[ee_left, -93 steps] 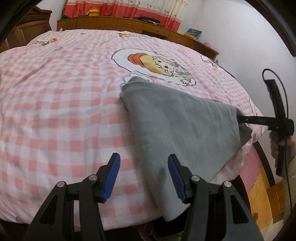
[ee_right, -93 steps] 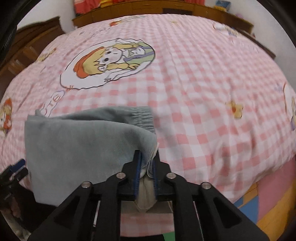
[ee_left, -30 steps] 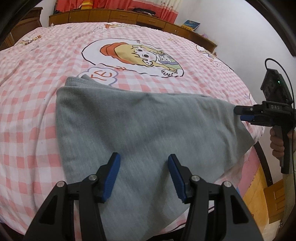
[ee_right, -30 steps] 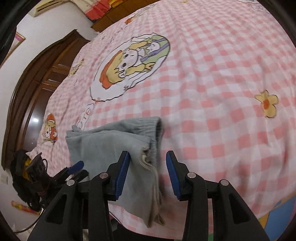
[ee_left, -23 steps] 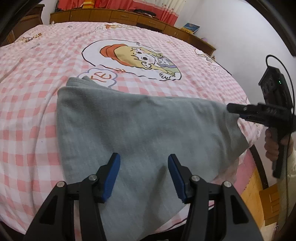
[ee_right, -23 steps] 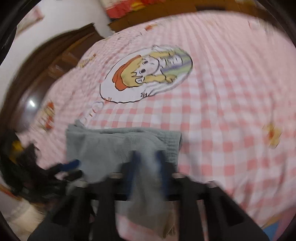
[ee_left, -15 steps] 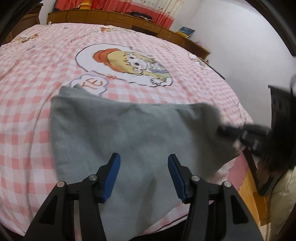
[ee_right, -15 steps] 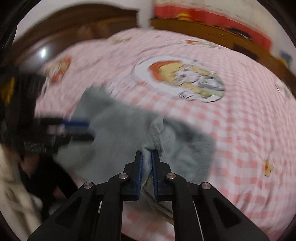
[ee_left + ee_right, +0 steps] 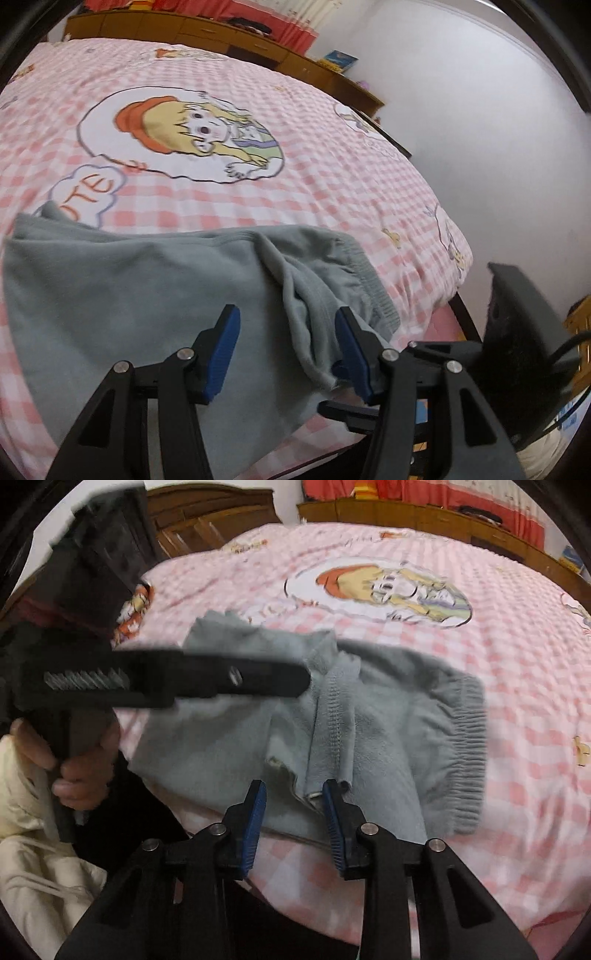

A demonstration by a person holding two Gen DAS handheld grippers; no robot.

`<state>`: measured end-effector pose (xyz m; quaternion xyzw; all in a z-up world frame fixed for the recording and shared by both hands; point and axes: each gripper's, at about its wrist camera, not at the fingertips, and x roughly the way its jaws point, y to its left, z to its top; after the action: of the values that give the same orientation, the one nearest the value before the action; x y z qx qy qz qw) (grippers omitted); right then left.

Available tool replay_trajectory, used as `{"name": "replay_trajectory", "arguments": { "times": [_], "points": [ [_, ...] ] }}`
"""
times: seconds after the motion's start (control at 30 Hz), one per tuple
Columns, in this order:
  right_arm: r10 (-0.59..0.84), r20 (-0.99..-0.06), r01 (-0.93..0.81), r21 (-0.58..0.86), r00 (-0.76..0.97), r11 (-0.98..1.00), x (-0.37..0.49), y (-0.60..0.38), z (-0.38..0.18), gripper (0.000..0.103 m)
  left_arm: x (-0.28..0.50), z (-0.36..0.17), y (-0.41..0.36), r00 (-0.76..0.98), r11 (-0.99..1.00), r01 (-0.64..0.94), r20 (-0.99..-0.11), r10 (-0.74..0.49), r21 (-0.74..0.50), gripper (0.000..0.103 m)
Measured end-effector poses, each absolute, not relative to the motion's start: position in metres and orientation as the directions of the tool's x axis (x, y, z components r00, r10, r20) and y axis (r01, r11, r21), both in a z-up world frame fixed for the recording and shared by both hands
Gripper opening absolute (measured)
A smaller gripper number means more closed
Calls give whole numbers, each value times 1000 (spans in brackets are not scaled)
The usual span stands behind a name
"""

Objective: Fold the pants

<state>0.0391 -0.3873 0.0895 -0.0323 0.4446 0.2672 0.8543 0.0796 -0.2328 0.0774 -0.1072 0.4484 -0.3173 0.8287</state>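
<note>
Grey fleece pants lie on the pink checked bedspread, with the ribbed waistband folded over at the right. My left gripper hovers open over a raised fold of the cloth, its pads clear of it. In the right wrist view the pants show the waistband at the right. The jaws of my right gripper are opening, and a loose cloth edge lies between them, not pinched. The left gripper crosses side-on above the pants, held by a hand.
The bed's near edge runs just under both grippers. A wooden headboard stands at the left and low wooden cabinets run along the far side. A white wall is at the right. A cream sleeve fills the lower left.
The right gripper swung the waistband corner in toward the left gripper while shut on it, then parted its jaws. The cloth now lies doubled over. The left gripper shifted a little, staying open.
</note>
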Motion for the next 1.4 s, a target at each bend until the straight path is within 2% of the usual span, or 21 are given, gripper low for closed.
{"name": "replay_trajectory", "arguments": {
  "times": [0.23,0.37,0.5,0.6,0.63,0.67,0.7,0.8,0.97,1.1,1.2,1.23,1.3,1.4],
  "points": [
    [429,-733,-425,210,527,881,33,-412,104,35,81,67,-249,290,711,451,-666,-688,-539,51],
    [481,-729,-394,309,487,866,54,-420,93,35,77,68,-260,276,709,479,-679,-681,-517,29],
    [530,-711,-430,343,462,835,64,-414,86,35,75,70,-262,269,712,483,-687,-675,-510,19],
    [549,-703,-441,358,453,823,67,-412,81,33,76,71,-257,257,702,467,-678,-689,-537,19],
    [555,-703,-442,366,446,819,69,-411,78,29,75,71,-255,260,703,463,-676,-689,-539,19],
    [554,-704,-443,365,444,819,70,-410,77,13,74,71,-252,266,708,462,-678,-685,-534,20],
    [548,-707,-443,357,446,822,70,-409,77,5,74,71,-250,273,715,460,-682,-679,-527,20],
    [521,-706,-456,306,480,835,70,-412,88,4,77,69,-246,272,720,455,-688,-672,-524,20],
    [408,-715,-436,159,568,886,93,-430,127,4,91,86,-261,260,664,512,-638,-725,-545,16],
    [258,-755,-330,59,602,942,128,-451,132,5,109,104,-292,279,643,576,-617,-735,-505,17],
    [166,-770,-214,39,616,976,140,-472,132,7,118,106,-304,288,669,569,-646,-707,-479,18],
    [168,-765,-196,55,621,979,138,-477,135,8,118,106,-301,285,664,565,-639,-714,-490,19],
    [223,-743,-206,117,631,972,129,-481,145,8,114,105,-290,295,666,562,-634,-715,-490,31],
    [350,-710,-309,193,612,931,105,-467,158,12,108,104,-262,367,725,540,-655,-660,-428,33]
  ]
}}
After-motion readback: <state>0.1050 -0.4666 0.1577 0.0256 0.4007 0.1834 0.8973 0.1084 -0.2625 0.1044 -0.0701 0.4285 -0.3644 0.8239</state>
